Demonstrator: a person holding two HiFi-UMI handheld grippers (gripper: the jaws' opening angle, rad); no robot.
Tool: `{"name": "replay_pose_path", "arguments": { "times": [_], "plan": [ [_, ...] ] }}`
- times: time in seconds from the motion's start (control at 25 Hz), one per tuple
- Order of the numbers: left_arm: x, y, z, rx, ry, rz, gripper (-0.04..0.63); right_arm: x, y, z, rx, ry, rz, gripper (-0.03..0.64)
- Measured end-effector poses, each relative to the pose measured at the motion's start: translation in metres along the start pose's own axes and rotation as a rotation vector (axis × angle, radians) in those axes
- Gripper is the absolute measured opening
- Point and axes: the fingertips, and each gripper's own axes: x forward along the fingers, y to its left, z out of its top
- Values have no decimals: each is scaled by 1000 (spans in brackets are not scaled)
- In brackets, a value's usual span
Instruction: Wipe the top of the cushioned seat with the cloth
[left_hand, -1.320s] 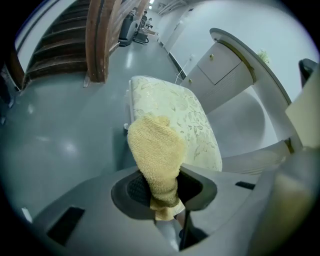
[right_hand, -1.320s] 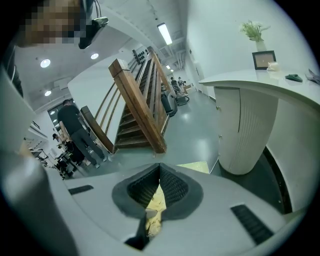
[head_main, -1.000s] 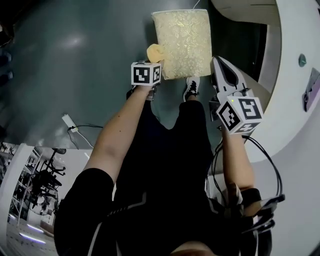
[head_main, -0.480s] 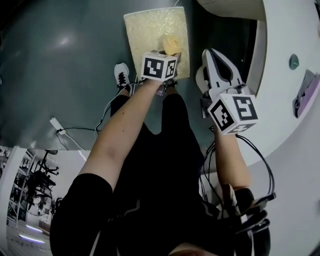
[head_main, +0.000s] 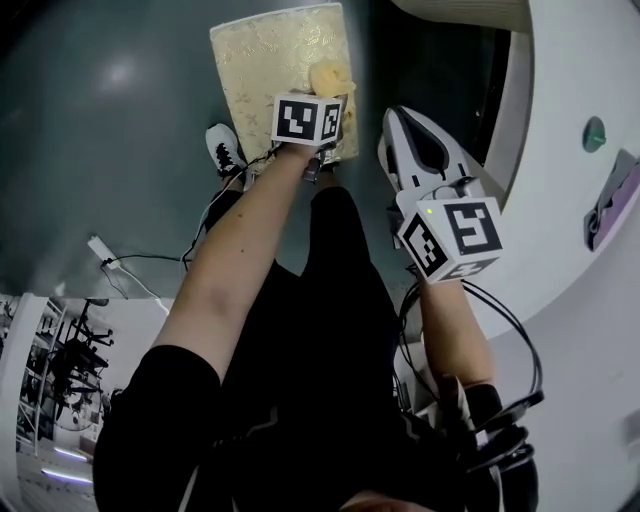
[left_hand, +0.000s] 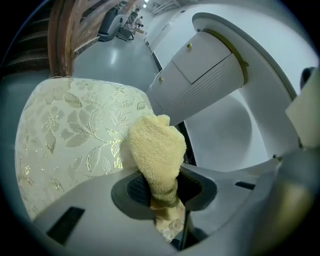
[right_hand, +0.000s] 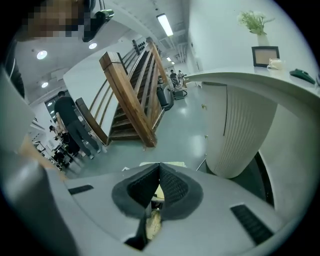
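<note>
Cloth (left_hand: 156, 150) is pinched by one end in the closed fingers of the left gripper (left_hand: 160, 189), so its bunched free end can rub the cushioned seat (left_hand: 70, 135) near the right edge. Its long axis follows the fingers, pointing forward. Right gripper (right_hand: 159, 186) hangs aside, fingers together, empty.

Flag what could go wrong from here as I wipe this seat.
1. The left claw pinches the cloth only by its tail; the bunched wad ahead could pull free under pressure.
2. The cloth is over the edge of the seat nearest the white counter, so a stroke may slide off into the gap.
3. A cable trails on the floor by the person's shoe; a step could snag it.
</note>
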Motion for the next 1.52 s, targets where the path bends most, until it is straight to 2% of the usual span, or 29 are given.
{"name": "replay_pose_path", "arguments": {
  "times": [0.16, 0.4, 0.72, 0.88, 1.12, 1.28, 1.4, 1.52],
  "plan": [
    [-4, 5, -2, -20, 6, 15, 101, 3, 1, 0, 26, -6, 8, 6],
    [-31, 41, -11, -33, 12, 26, 101, 16, 24, 10, 11, 0, 32, 6],
    [-80, 93, -26, -98, -13, 48, 100, 27, 66, 21, -47, 1, 53, 6],
    [-88, 110, -30, -111, 5, 60, 100, 33, 79, 23, -57, -2, 65, 6],
    [-113, 140, -40, -144, 18, 107, 100, 35, 94, 26, -56, -5, 62, 6],
    [-136, 174, -46, -192, 30, 182, 101, 33, 101, 31, -48, -23, 62, 6],
    [-154, 177, -36, -170, 8, 184, 101, 28, 104, 32, -38, -35, 69, 6],
    [-155, 147, -16, -94, -11, 136, 101, 21, 99, 33, -19, -41, 69, 6]
  ]
}}
